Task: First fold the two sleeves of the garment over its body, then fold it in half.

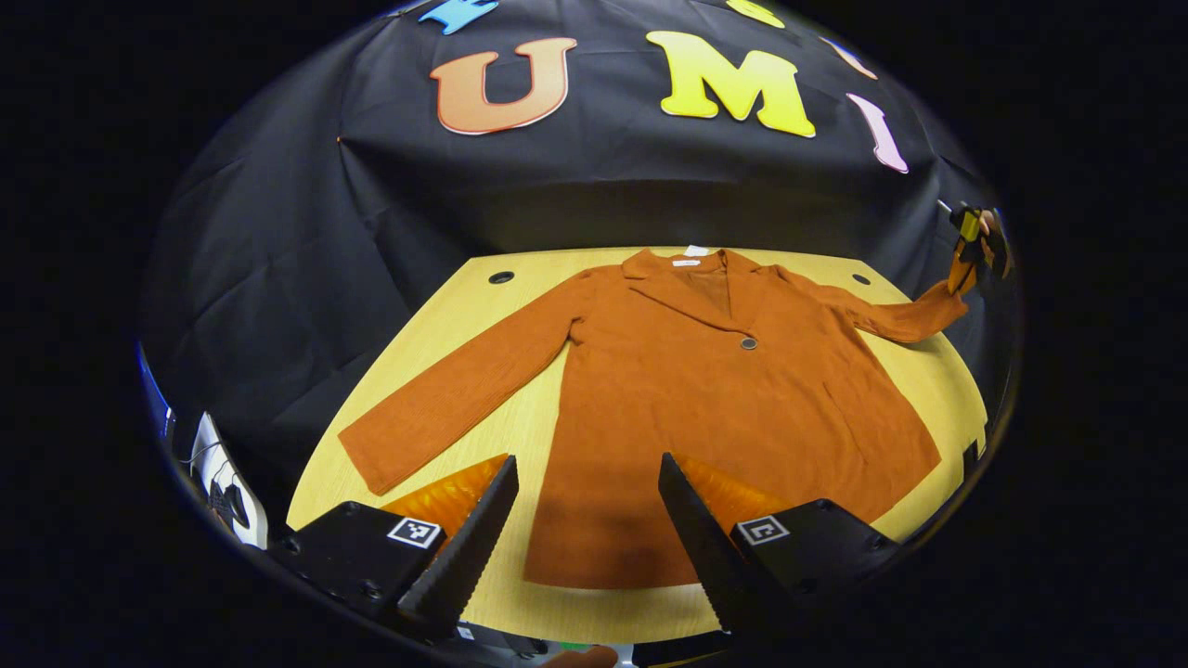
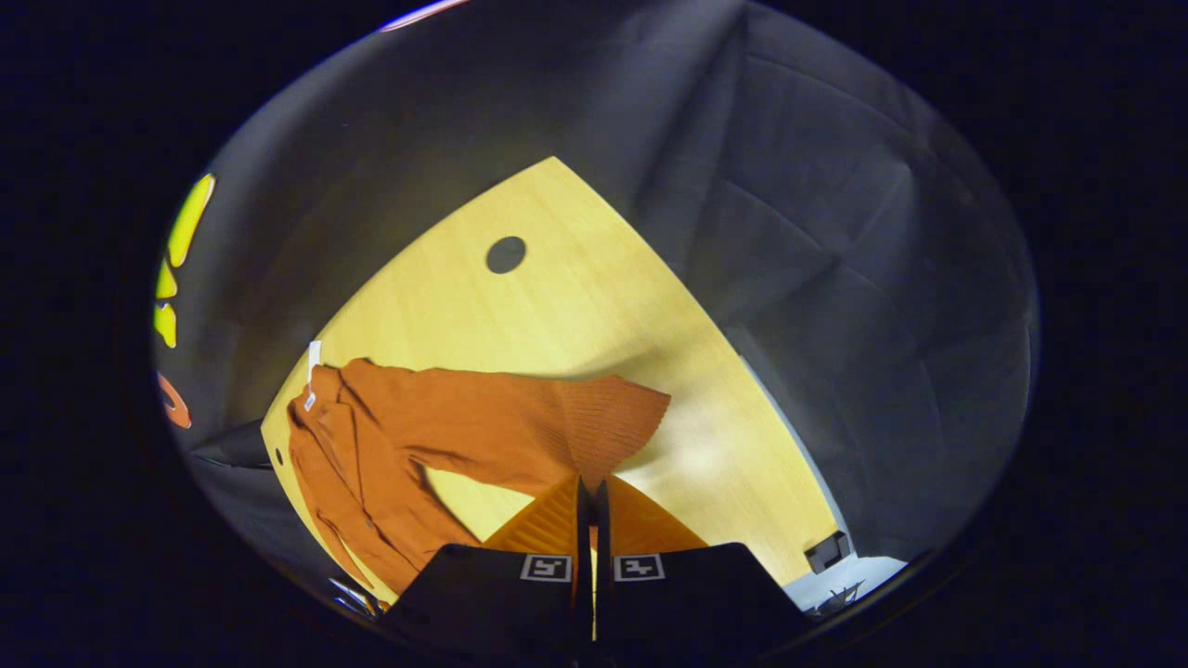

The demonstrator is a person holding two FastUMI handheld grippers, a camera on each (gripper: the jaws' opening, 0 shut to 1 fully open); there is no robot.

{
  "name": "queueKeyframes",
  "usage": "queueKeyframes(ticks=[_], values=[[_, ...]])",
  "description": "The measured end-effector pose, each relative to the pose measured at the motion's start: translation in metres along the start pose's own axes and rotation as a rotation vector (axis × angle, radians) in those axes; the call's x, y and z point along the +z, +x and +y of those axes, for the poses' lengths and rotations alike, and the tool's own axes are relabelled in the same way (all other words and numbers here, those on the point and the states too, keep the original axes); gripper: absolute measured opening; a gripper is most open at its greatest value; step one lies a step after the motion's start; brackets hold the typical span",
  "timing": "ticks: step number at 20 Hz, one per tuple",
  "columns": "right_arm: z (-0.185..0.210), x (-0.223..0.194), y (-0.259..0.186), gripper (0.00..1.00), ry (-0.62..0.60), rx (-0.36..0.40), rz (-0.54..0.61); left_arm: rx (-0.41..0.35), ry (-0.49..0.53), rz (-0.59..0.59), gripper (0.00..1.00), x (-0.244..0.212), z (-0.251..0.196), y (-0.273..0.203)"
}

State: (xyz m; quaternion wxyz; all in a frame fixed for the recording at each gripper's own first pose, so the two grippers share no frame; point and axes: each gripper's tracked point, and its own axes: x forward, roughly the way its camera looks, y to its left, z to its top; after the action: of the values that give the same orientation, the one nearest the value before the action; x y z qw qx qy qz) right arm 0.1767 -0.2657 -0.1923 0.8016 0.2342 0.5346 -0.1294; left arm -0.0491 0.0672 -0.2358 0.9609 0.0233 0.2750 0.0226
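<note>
A rust-orange jacket (image 1: 733, 408) lies flat, front up, on the yellow table (image 1: 947, 390), collar at the far edge. Its left sleeve (image 1: 455, 390) stretches out flat toward the near left corner. My left gripper (image 1: 587, 464) hangs open above the jacket's hem, its fingers clear of the cloth. The other sleeve (image 1: 905, 320) is lifted off the table at the far right, its cuff pinched by my right gripper (image 1: 974, 246). In the right gripper view, that gripper (image 2: 591, 484) is shut on the sleeve (image 2: 501, 422), whose ribbed cuff (image 2: 613, 417) fans out just past the fingertips.
Two round cable holes (image 1: 501, 276) (image 1: 860, 278) sit near the table's far corners; one hole (image 2: 506, 253) lies beyond the lifted sleeve. Black cloth walls the table at the back and sides. White gear with cables (image 1: 218, 482) sits below the table's left edge.
</note>
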Motion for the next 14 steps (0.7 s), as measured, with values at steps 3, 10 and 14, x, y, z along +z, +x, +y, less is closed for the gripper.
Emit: queueKeyframes(ticks=[3,10,14], values=[[0.041,-0.002,-0.016,0.02,-0.095,-0.011,-0.022,0.025,0.01,-0.014,0.99,0.001,0.025,0.003],[0.193,-0.037,-0.045,0.01,-0.303,0.068,-0.047,-0.011,-0.033,0.02,0.99,-0.023,0.048,0.006],[0.286,-0.07,-0.043,0.02,-0.407,0.126,-0.033,-0.008,-0.038,0.029,0.99,-0.033,0.057,0.005]])
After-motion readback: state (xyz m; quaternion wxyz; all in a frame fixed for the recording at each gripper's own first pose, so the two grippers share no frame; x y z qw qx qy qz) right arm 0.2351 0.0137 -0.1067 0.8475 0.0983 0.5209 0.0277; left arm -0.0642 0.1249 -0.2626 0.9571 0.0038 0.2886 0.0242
